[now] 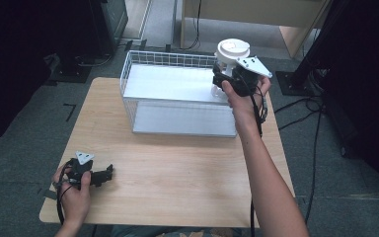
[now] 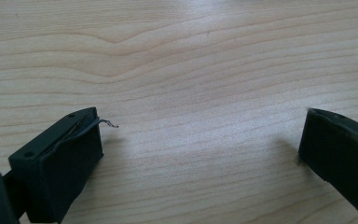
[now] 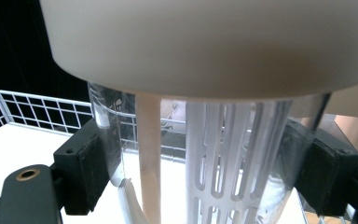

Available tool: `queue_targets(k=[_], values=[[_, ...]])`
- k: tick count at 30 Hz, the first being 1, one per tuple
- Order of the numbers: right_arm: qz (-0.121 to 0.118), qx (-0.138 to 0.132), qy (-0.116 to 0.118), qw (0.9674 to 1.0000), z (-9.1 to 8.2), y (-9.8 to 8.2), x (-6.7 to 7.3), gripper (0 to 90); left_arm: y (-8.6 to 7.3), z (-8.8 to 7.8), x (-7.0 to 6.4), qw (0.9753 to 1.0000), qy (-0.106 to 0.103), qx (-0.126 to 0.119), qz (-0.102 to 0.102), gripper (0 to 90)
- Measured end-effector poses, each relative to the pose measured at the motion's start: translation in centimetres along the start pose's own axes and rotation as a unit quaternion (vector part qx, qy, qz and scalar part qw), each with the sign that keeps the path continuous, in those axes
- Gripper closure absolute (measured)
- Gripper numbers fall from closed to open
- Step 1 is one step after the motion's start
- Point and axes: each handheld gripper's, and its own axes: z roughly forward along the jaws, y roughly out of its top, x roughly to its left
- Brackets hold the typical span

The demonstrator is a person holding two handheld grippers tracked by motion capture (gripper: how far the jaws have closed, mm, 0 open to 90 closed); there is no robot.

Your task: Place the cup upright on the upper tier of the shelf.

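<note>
Right gripper view: right tool [image 3: 200, 168] clamps clear, white-lidded cylindrical bottle [image 3: 205, 140].

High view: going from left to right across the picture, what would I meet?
Left gripper low on the wooden table → white wire basket → right gripper holding a clear white-lidded jug.

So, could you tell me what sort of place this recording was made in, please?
Probably a lab or office workspace, not a home: a small wooden table stands on grey carpet, cables trail across the floor, and dark equipment stands surround it. A white wire basket sits on the table.
</note>
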Motion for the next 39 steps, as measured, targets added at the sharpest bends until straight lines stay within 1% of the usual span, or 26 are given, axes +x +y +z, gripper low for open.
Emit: queue_targets(k=[2,3,4,5,6,8,10,12,14,19,22,26,33,39], values=[[-0.004,-0.002,0.007,1.0000,0.0,-0.1,-0.1,16.0,0.0,0.0,0.0,1.0000,0.000,0.000,0.000,0.0],[-0.002,-0.003,0.007,1.0000,-0.1,-0.1,-0.1,14.9,0.0,0.0,0.0,1.0000,0.000,0.000,0.000,0.0],[0.005,0.001,0.007,1.0000,-0.2,0.0,-0.2,11.0,0.0,0.0,0.0,1.0000,0.000,0.000,0.000,0.0],[0.008,0.005,0.011,0.9999,-0.3,0.0,-0.2,3.2,0.0,0.0,0.0,1.0000,0.000,0.000,0.000,0.0],[0.010,0.007,0.022,0.9997,-0.4,0.1,-0.4,0.0,0.0,0.0,0.0,1.0000,0.000,0.000,0.000,0.0],[0.007,0.004,0.023,0.9997,-0.9,0.2,-0.6,0.0,0.0,0.0,0.0,1.0000,0.000,0.000,0.000,0.0],[0.006,0.007,0.037,0.9993,-1.2,0.1,-0.9,0.0,0.0,0.0,0.0,1.0000,0.000,0.000,0.000,0.0],[0.001,0.007,0.033,0.9994,-1.6,-0.1,-1.1,0.0,0.0,0.0,0.0,1.0000,0.000,0.000,0.000,0.0],[0.001,0.008,0.035,0.9994,-2.1,-0.4,-1.4,0.0,0.0,0.0,0.0,1.0000,0.000,0.000,0.000,0.0],[-0.009,0.005,0.042,0.9990,-3.7,-1.7,-2.0,0.0,0.0,0.0,0.0,1.0000,0.000,0.000,0.000,0.0],[-0.008,0.005,0.049,0.9987,-4.7,-2.4,-2.2,0.0,0.0,0.0,0.0,1.0000,0.000,0.000,0.000,0.0],[-0.014,0.006,0.054,0.9984,-5.9,-3.4,-2.5,0.0,0.0,0.0,0.0,1.0000,0.000,0.001,0.000,0.0],[-0.030,0.008,0.061,0.9977,-8.0,-5.1,-2.8,0.0,0.0,0.0,0.0,1.0000,0.000,0.000,0.000,0.0],[-0.029,0.009,0.064,0.9975,-9.6,-6.4,-3.3,0.0,0.0,0.0,0.0,1.0000,0.000,0.001,0.000,0.0]])
